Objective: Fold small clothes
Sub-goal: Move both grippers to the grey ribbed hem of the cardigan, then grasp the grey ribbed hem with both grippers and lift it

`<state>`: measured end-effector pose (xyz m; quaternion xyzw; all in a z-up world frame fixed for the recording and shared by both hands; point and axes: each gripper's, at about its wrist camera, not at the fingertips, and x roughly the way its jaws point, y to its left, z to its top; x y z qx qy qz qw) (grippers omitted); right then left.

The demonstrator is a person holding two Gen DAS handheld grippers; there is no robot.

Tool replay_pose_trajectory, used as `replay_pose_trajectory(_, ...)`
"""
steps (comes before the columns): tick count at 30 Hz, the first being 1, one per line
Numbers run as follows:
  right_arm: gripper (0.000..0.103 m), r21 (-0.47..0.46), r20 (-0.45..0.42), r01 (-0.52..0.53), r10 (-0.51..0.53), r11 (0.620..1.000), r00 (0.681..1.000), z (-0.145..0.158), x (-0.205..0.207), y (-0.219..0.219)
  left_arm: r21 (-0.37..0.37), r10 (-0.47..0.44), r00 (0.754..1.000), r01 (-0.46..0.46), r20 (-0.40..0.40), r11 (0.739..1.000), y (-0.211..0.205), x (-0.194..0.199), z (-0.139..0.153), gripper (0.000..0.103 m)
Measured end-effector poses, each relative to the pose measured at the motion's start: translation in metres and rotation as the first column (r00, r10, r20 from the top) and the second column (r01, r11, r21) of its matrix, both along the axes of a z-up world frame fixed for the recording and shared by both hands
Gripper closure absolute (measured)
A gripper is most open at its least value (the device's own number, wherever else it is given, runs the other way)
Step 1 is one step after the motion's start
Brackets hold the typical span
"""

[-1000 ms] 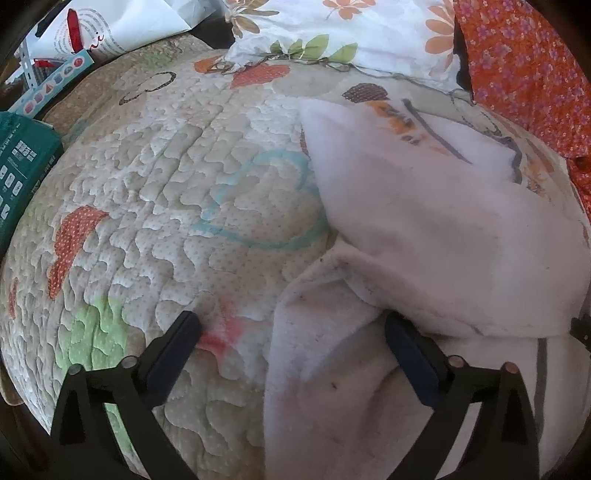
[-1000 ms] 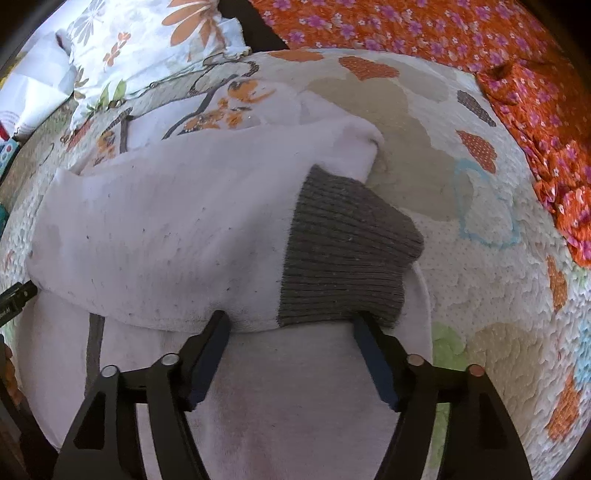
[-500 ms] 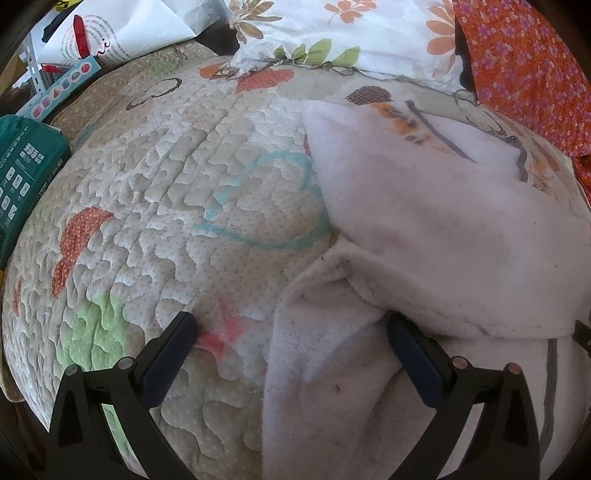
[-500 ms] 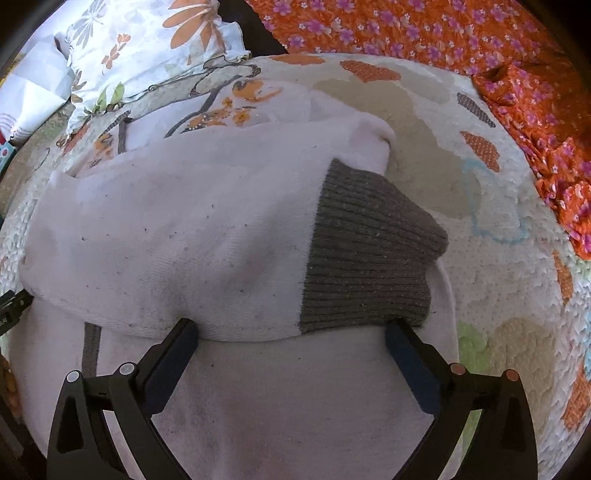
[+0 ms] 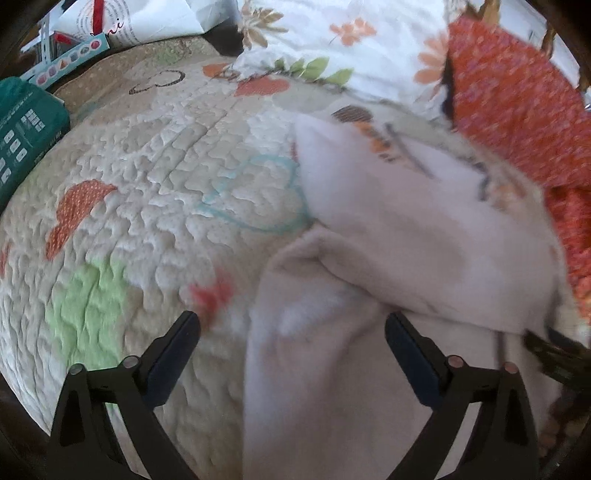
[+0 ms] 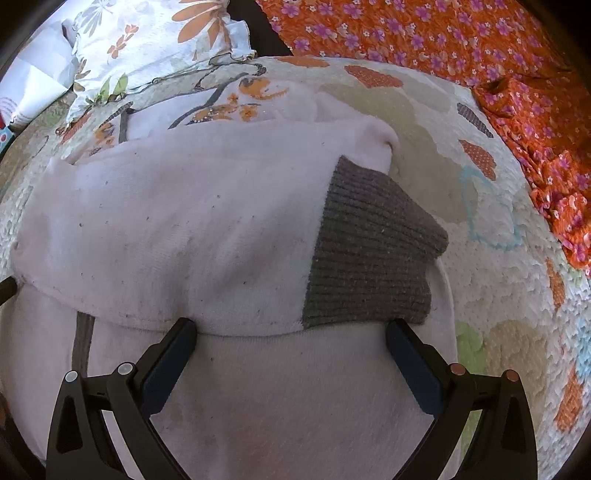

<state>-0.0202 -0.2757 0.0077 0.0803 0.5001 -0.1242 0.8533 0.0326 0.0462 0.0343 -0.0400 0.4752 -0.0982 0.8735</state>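
Observation:
A small white garment [image 6: 184, 229] with a grey ribbed cuff [image 6: 369, 258] lies on the quilt, its sleeve folded across the body. An orange and grey print shows on its far part [image 6: 229, 107]. My right gripper [image 6: 291, 328] hovers open just in front of the folded sleeve's near edge, pads clear of the cloth. In the left wrist view the same garment [image 5: 406, 229] fills the right half, blurred. My left gripper [image 5: 291, 325] straddles the garment's left edge with jaws wide and closing slightly, gripping nothing.
The quilted bedspread [image 5: 147, 192] with coloured patches lies under everything. A floral pillow [image 6: 147, 48] sits at the back, orange flowered fabric [image 6: 480, 55] to the right. A green box [image 5: 22, 136] and paper bag [image 5: 147, 18] stand at the far left.
The right gripper's jaws widened and let go of the folded sleeve, which now lies flat. The left gripper drew back and up a little; its view is now blurred.

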Motion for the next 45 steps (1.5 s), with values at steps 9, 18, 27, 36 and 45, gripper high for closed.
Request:
replay_pose_trajectory(9, 0.026, 0.068, 0.101, 0.062, -0.069, 0.996, 0.992, 0.044, -0.05, -0.017, -0.069, -0.061, 0.986, 0.072, 0.158, 0.995, 0.032, -0.063, 0.036, 0.023)
replay_pose_trajectory(18, 0.029, 0.244, 0.081, 0.244, -0.271, 0.938, 0.959, 0.029, -0.142, -0.073, -0.207, -0.018, 0.998, 0.006, -0.059, 0.978, 0.076, -0.081, -0.011, 0.047)
replay_pose_trajectory(27, 0.034, 0.524, 0.104, 0.208, -0.305, 0.826, 0.947, -0.002, -0.207, -0.078, -0.334, -0.115, 0.987, 0.071, -0.113, 0.94, 0.057, -0.117, -0.028, 0.037)
replay_pose_trajectory(36, 0.037, 0.697, 0.117, 0.12, -0.277, 0.707, 0.954, -0.02, -0.231, -0.048, -0.414, -0.21, 0.967, 0.134, -0.143, 0.9, 0.05, -0.143, -0.036, 0.046)
replay_pose_trajectory(45, 0.063, 0.534, 0.111, 0.115, -0.204, 0.837, 0.973, -0.015, -0.235, -0.009, -0.334, -0.256, 0.95, 0.187, -0.176, 0.924, 0.03, -0.172, -0.05, 0.055)
